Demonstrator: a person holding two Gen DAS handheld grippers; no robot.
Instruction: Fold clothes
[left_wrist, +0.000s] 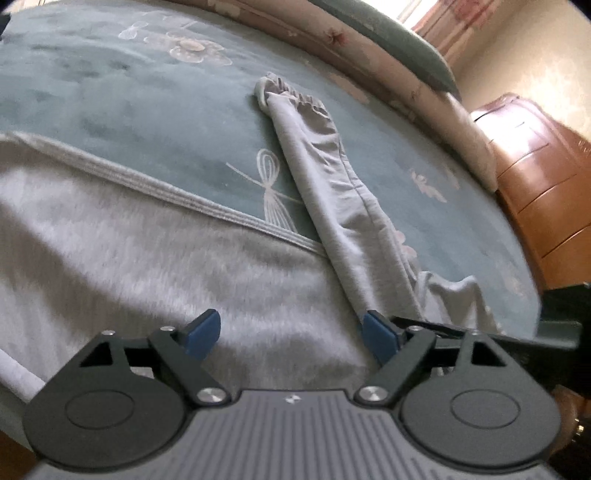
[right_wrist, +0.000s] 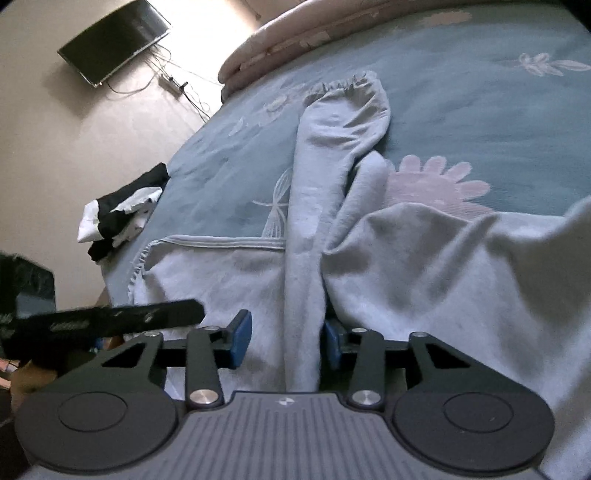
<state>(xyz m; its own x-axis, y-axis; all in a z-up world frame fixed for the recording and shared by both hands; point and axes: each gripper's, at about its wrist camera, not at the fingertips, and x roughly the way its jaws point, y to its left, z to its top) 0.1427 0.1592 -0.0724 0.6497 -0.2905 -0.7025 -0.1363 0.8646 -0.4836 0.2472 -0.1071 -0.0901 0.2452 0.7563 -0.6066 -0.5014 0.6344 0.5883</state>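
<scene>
A light grey sweatshirt (left_wrist: 147, 266) lies spread on the teal flowered bedspread (left_wrist: 129, 96). Its ribbed hem (left_wrist: 155, 184) runs across the left wrist view. One long sleeve (left_wrist: 325, 177) stretches away to a gathered cuff (left_wrist: 280, 88). My left gripper (left_wrist: 291, 332) stands wide open over the sweatshirt's body, its right pad beside the sleeve's near end. In the right wrist view the same sleeve (right_wrist: 306, 229) runs between the pads of my right gripper (right_wrist: 288, 341). A gap shows on the left side, so that gripper is open around it. The cuff (right_wrist: 347, 88) lies far ahead.
A rolled pink quilt (left_wrist: 406, 85) and a green pillow (left_wrist: 388, 33) lie along the bed's far side. A wooden dresser (left_wrist: 535, 184) stands beyond it. Black and white clothes (right_wrist: 118, 218) sit at the bed's left edge. A television (right_wrist: 114, 40) hangs on the wall.
</scene>
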